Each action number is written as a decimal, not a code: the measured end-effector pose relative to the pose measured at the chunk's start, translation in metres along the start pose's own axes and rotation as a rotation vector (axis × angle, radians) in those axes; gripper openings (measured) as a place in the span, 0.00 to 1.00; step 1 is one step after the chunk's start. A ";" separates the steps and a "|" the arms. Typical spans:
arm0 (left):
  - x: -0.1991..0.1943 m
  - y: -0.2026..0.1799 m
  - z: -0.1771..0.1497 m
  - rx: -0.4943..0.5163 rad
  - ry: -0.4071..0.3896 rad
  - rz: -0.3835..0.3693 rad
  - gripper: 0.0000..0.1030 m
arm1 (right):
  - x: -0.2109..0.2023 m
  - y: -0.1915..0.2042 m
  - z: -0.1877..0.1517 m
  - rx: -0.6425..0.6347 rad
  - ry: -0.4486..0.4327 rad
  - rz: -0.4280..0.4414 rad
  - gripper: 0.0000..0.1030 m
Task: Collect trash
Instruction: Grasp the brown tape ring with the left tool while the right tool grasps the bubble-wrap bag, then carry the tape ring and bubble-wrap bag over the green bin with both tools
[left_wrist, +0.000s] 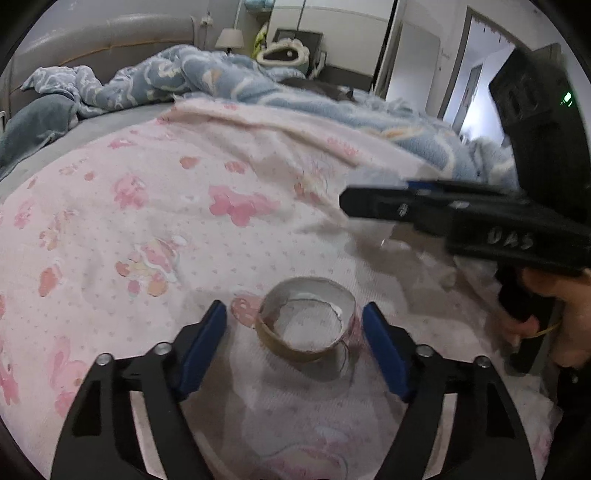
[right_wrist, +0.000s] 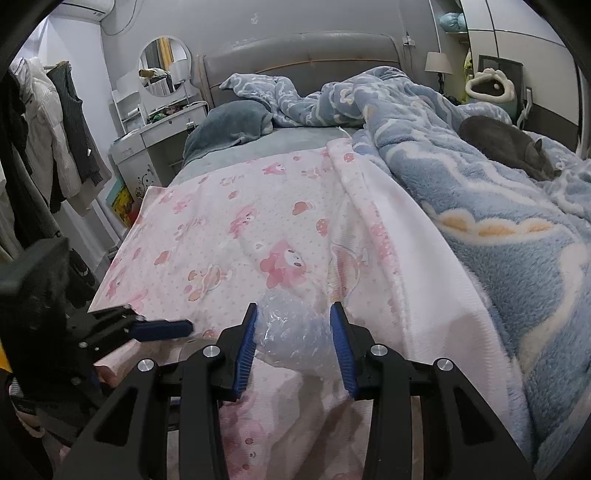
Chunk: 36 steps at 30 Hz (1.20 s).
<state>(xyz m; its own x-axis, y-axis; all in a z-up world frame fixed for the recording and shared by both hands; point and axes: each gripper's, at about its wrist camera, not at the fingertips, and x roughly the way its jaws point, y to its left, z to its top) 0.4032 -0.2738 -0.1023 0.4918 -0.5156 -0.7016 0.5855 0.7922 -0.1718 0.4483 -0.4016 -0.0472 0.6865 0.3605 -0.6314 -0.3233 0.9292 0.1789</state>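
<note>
An empty cardboard tape roll (left_wrist: 308, 319) lies on the pink printed blanket (left_wrist: 147, 206). My left gripper (left_wrist: 295, 317) is open, its blue pads on either side of the roll without touching it. A crumpled piece of clear bubble wrap (right_wrist: 291, 332) lies on the same blanket (right_wrist: 229, 229). My right gripper (right_wrist: 293, 314) is open, its pads close on both sides of the wrap. The right gripper also shows in the left wrist view (left_wrist: 424, 206), and the left gripper shows at the lower left of the right wrist view (right_wrist: 162, 328).
A fluffy blue duvet (right_wrist: 480, 192) is heaped on the right half of the bed, with a grey cat (right_wrist: 506, 144) lying on it. A dresser with a round mirror (right_wrist: 164, 66) and hanging clothes (right_wrist: 55, 136) stand left of the bed. The bed edge is just below the grippers.
</note>
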 end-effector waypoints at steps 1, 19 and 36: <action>0.003 -0.001 0.000 0.005 0.007 0.002 0.72 | 0.001 -0.001 0.000 -0.001 0.003 0.003 0.38; -0.028 0.001 -0.008 0.000 -0.039 0.041 0.50 | -0.009 0.013 -0.002 -0.008 0.022 0.001 0.38; -0.108 0.035 -0.052 -0.064 -0.052 0.153 0.50 | -0.029 0.094 -0.009 -0.034 -0.004 0.023 0.38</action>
<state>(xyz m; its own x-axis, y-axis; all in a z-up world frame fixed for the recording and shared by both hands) 0.3369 -0.1734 -0.0689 0.6059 -0.4024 -0.6862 0.4602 0.8810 -0.1103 0.3922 -0.3252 -0.0194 0.6816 0.3819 -0.6241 -0.3608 0.9175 0.1674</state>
